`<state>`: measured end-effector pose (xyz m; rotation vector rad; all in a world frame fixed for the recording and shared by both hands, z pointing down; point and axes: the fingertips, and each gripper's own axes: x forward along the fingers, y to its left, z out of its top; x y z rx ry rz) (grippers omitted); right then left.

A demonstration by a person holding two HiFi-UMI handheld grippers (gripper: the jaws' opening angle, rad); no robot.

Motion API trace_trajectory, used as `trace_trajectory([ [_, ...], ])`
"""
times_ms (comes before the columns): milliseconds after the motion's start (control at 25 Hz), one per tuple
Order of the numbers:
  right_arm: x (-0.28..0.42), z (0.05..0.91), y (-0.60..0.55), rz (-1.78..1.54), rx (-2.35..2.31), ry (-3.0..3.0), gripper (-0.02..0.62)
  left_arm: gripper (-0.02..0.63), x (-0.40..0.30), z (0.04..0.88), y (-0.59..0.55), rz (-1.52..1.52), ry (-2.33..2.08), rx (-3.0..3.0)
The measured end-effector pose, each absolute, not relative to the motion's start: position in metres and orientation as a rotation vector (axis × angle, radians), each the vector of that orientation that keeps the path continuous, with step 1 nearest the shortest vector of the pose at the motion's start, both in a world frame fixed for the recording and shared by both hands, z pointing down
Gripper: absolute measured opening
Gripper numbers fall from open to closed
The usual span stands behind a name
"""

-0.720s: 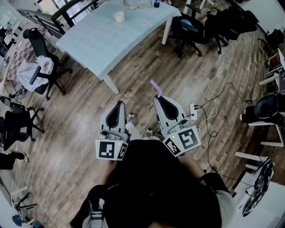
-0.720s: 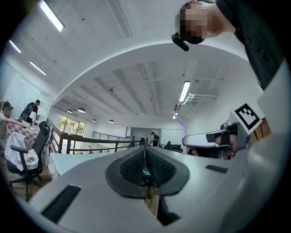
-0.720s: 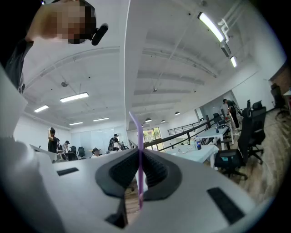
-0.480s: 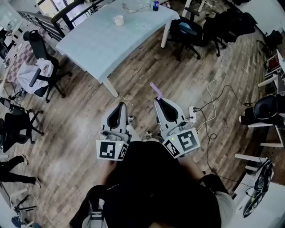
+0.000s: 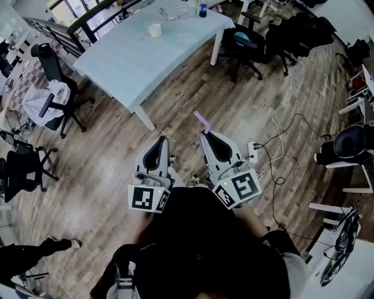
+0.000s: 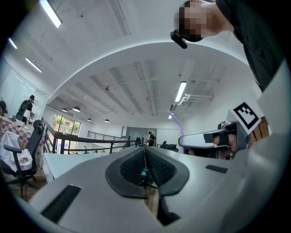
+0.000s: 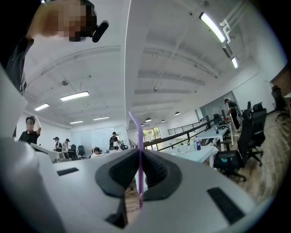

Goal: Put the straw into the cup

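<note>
Two grippers sit low in the head view, side by side above the wood floor [image 5: 99, 175]. The left gripper [image 5: 163, 140] has its jaws together with nothing between them. The right gripper [image 5: 204, 135] is clamped on the one purple straw [image 5: 202, 120], which juts past its tips toward the table [image 5: 125, 64]. Compared with half a second ago, the table and the one white cup [image 5: 154, 30] on it lie slightly lower in the picture. The blue bottle [image 5: 203, 10] at the table's far end shows more fully, and a passer-by's legs [image 5: 35, 252] have gone from the left edge down to the bottom-left corner. The cup stands well apart from the straw — far across the tabletop. One power strip [image 5: 253, 148] lies on the floor just right of the right gripper.

In the left gripper view, the two pads [image 6: 134, 166] meet along their length, empty. The right gripper shows at the right, the straw [image 6: 175, 125] rising from it.

In the right gripper view, both pads press on the straw [image 7: 140, 175] — it stands upright between them, its bent top leaning left. One table with the bottle [image 7: 198, 145] stands off to the right.
</note>
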<state>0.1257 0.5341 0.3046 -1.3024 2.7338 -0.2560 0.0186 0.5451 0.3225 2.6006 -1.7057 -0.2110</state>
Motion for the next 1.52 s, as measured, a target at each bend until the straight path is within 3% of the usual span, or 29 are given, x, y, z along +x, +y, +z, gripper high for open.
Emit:
trace_trajectory([
  [600, 0.124, 0.318, 0.504, -0.306, -1.289, 2.72, 0.032, 0.017, 0.014, 0.331, 0.52, -0.252, -1.68, 2.599],
  [1000, 0.141, 0.326, 0.415, -0.366, -1.395, 2.686, 0.032, 0.017, 0.029, 0.335, 0.423, -0.279, -1.597, 2.609],
  [1520, 0.107, 0.307, 0.283, -0.349, -1.34, 2.749, 0.032, 0.017, 0.008, 0.316, 0.287, -0.346, -1.582, 2.616],
])
